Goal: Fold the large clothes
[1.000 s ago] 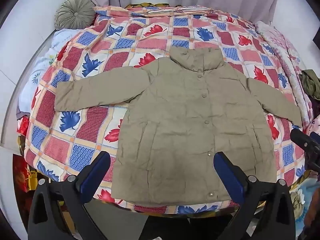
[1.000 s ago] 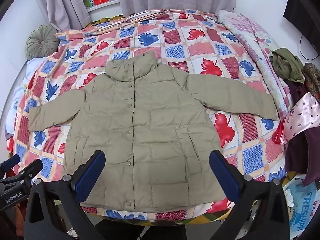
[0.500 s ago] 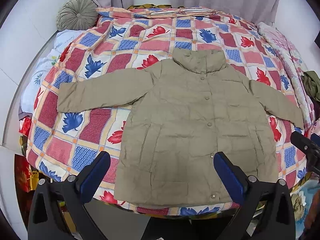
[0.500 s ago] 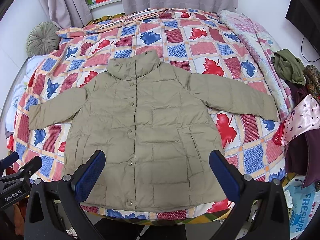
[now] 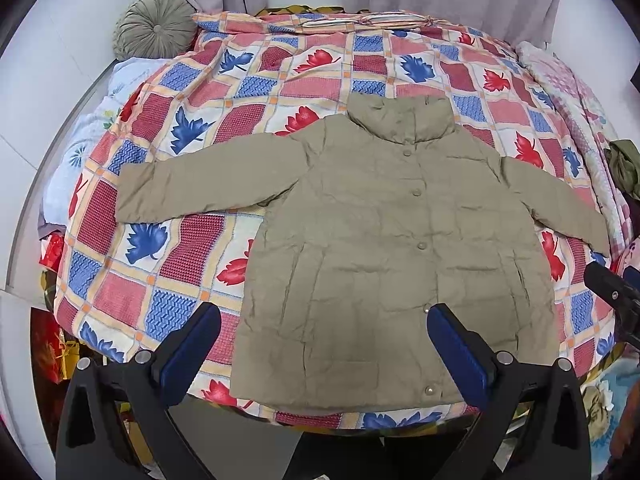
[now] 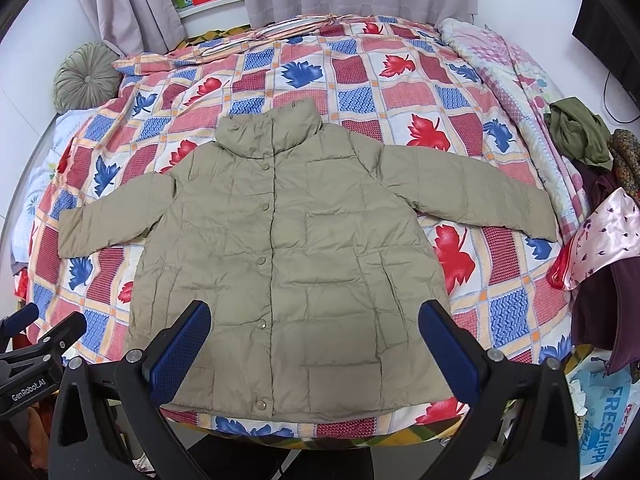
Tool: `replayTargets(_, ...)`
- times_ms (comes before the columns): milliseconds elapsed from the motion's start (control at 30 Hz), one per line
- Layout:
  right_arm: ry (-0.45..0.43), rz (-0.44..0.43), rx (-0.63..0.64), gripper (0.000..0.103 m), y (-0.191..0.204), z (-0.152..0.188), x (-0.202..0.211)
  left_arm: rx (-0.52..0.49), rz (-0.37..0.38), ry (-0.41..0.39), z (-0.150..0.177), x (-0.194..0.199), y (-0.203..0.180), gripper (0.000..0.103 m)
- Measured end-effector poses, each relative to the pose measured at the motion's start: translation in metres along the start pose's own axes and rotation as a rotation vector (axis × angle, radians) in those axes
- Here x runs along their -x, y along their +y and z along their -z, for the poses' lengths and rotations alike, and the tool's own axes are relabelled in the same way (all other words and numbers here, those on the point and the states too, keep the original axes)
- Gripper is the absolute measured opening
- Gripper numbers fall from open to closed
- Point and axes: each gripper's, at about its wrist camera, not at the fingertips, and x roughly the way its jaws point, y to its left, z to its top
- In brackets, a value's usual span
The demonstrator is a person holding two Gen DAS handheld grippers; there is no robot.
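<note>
one khaki jacket (image 5: pixel 384 248) flat on patchwork quilt (image 5: pixel 256 80), five snaps, two grippers, left (image 5: pixel 324 320) and right (image 6: pixel 314 316), fingers apart

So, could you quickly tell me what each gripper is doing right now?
Left gripper: open, holding nothing, above the jacket.
Right gripper: open, holding nothing.

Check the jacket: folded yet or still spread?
Spread. The jacket lies flat, front up and buttoned, on the quilt, both sleeves out to the sides. Both tongs are open, holding nothing.
</note>
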Motion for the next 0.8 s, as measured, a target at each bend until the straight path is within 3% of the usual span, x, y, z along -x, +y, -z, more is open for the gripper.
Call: replayTargets(800,0.003,-0.003,0.000,0.103,0.0032,-0.0010,0.0006,-0.002,-0.002,0.001,0.0000,-0.0003,0.0003,0.103)
